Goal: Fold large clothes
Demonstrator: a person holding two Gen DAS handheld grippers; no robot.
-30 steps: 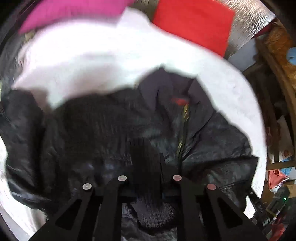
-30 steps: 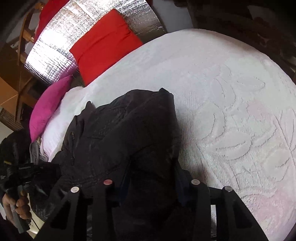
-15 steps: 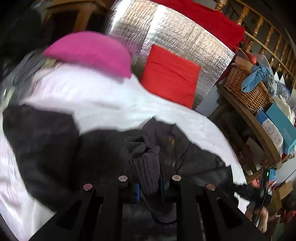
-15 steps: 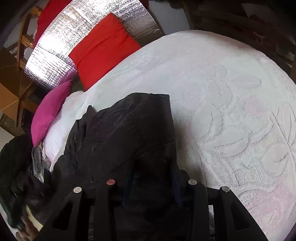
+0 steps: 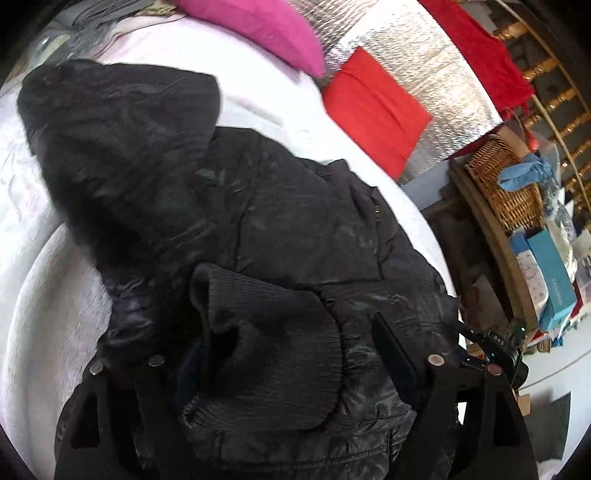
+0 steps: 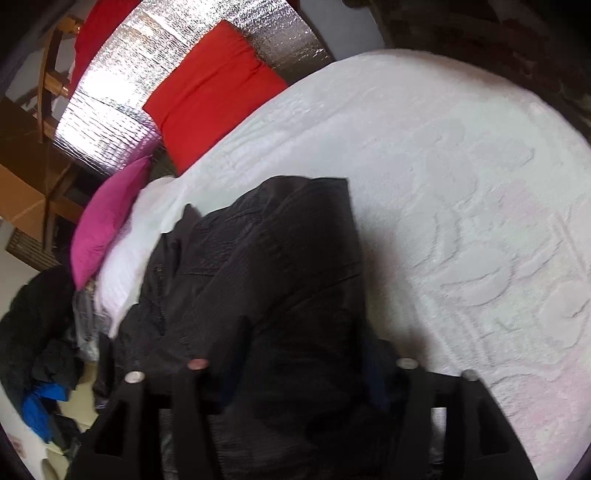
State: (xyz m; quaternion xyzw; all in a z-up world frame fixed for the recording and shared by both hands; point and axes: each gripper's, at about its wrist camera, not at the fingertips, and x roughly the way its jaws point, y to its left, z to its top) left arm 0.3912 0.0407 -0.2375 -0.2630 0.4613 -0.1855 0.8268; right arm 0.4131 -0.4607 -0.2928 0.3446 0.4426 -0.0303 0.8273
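Note:
A black padded jacket (image 5: 280, 229) lies spread on the white bedspread (image 5: 55, 288), hood (image 5: 110, 122) at the upper left. My left gripper (image 5: 291, 354) is open, its fingers wide apart; the jacket's ribbed cuff (image 5: 266, 343) lies loose between them. In the right wrist view the jacket (image 6: 258, 266) lies bunched on the bedspread (image 6: 461, 184). My right gripper (image 6: 303, 354) has its fingers wide apart with jacket fabric between them; whether it grips is unclear.
A pink pillow (image 5: 258, 26) and a red pillow (image 5: 373, 110) lie against a silver foil headboard (image 5: 443, 81). A wicker basket (image 5: 506, 184) and boxes (image 5: 550, 280) stand on a shelf to the right. Dark clothes (image 6: 44, 332) are piled left of the bed.
My left gripper has opened and let go of the ribbed cuff, which now lies on the jacket. The sleeve has been brought across the jacket body. The right gripper has barely moved.

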